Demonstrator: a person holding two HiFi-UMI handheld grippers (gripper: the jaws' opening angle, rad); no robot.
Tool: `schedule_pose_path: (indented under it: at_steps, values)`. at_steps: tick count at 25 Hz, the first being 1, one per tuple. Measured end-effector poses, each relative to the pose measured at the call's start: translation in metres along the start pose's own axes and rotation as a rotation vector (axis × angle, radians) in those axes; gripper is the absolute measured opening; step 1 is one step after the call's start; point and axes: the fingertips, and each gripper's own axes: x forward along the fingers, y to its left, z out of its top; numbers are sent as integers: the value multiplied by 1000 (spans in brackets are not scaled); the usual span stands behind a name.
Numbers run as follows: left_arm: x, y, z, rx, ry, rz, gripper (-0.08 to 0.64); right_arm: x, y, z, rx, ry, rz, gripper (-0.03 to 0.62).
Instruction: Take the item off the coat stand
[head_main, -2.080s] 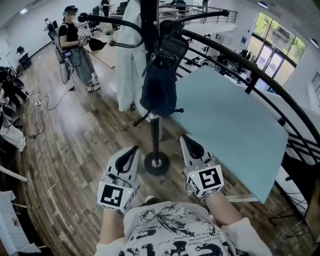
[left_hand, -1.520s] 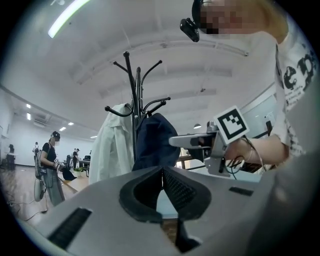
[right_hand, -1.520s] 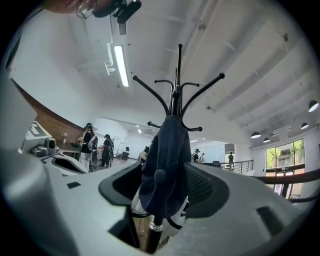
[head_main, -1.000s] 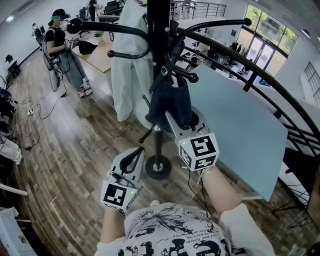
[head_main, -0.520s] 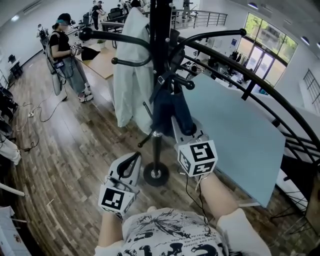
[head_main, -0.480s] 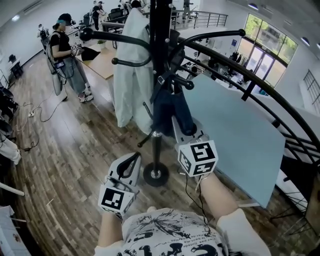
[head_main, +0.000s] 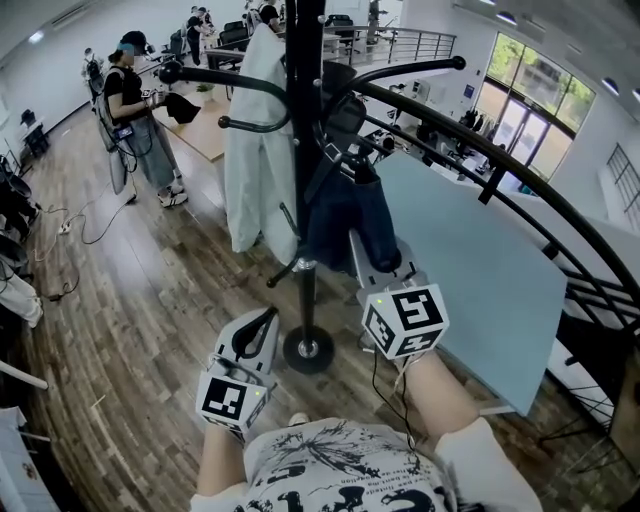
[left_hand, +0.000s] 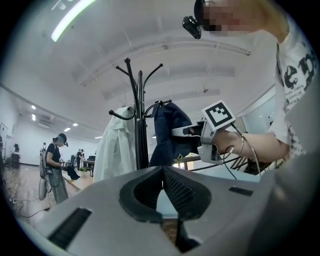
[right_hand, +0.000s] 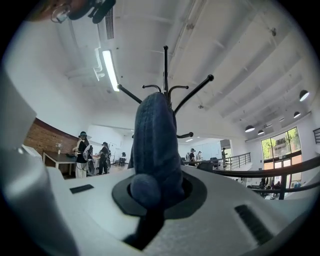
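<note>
A black coat stand (head_main: 303, 150) carries a dark blue garment (head_main: 335, 225) on a right-hand hook. My right gripper (head_main: 375, 262) is raised to the garment's lower edge. In the right gripper view, blue cloth (right_hand: 155, 145) is bunched and pinched between the jaws of the right gripper (right_hand: 152, 195), with the stand's hooks (right_hand: 165, 70) above. My left gripper (head_main: 262, 322) hangs low near the stand's foot. Its jaws (left_hand: 162, 187) meet with nothing between them. From there the blue garment (left_hand: 167, 130) shows with the right gripper (left_hand: 177, 132) at its side.
A white coat (head_main: 255, 150) hangs on the stand's left side. The round base (head_main: 308, 350) sits on wood flooring just ahead of me. A pale blue table (head_main: 470, 250) and a black railing (head_main: 520, 180) lie to the right. A person (head_main: 135, 100) stands far left.
My right gripper has risen from beside the left one to the blue garment's hem, and its jaws have shut on the cloth. The left gripper has barely moved.
</note>
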Motion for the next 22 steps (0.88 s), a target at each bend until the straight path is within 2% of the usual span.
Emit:
schedule_pose_path:
  at_steps: [7,12,15,22]
  values:
    - [1,-28,2,0,-5,-19,5,-34,-9,10,-8,-19,0,14]
    - [2,-47,8,4,-11,-25,5,-60,-5,6,-51,-6,51,14]
    - [4,-51,14,5,-26,-19,5,-74,-6,-7,-60,9,56,14]
    - [1,-57,20,2,-38,1,5,-100,-11,-58,-8,107,55,15]
